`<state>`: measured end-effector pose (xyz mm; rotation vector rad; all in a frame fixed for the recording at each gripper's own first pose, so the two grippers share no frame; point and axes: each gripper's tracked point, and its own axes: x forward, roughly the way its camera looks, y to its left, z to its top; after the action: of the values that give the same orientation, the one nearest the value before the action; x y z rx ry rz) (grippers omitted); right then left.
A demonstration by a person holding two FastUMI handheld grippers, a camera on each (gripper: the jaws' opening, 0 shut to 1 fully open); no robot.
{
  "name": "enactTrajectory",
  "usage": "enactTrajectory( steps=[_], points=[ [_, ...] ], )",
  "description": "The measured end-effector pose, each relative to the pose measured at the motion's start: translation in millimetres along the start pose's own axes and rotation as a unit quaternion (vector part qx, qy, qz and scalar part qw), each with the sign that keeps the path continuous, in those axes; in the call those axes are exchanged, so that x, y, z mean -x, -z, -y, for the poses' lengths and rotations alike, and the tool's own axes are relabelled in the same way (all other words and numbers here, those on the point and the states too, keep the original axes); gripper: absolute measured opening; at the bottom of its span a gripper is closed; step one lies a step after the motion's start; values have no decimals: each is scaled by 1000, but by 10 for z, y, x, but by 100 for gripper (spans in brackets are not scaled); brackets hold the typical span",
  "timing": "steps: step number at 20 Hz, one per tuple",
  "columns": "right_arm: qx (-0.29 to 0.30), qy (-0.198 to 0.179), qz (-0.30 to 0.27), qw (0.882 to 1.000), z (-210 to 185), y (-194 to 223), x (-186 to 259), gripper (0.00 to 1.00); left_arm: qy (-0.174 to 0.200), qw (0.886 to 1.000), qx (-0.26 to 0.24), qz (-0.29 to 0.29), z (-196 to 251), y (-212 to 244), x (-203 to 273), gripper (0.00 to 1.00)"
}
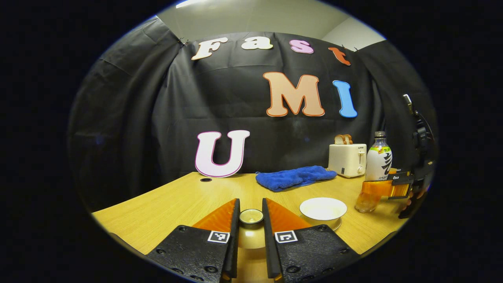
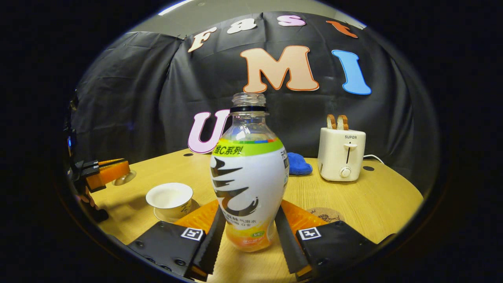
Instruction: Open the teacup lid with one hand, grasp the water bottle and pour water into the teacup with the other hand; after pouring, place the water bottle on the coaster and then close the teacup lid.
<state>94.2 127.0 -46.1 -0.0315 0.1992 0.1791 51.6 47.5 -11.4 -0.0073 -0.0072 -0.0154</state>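
Observation:
My left gripper (image 1: 250,204) is shut on the knob of the beige teacup lid (image 1: 251,232), held off the cup. The white teacup (image 1: 323,208) stands uncovered on its saucer, just right of my left fingers. In the right gripper view, my right gripper (image 2: 250,208) is shut on the lower body of the uncapped water bottle (image 2: 248,173), which is upright. The teacup (image 2: 169,198) sits to its left, and the round brown coaster (image 2: 324,215) lies behind the right finger. Farther left, the left gripper (image 2: 110,171) holds the lid (image 2: 125,177). In the left gripper view, the right gripper (image 1: 387,188) clasps the bottle (image 1: 378,159).
A white toaster (image 2: 342,153) with bread in its slots stands at the back right of the wooden table (image 2: 389,200). A blue cloth (image 1: 294,177) lies behind the cup. The table has small round holes near its back edge.

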Motion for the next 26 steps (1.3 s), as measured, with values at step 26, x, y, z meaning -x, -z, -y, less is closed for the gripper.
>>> enactTrajectory(
  steps=[26],
  points=[
    [507, 127, 28, 852, 215, -694, 68, 63, -6, 1000, 0, -2, -21, 14, 8, 27]
  ],
)
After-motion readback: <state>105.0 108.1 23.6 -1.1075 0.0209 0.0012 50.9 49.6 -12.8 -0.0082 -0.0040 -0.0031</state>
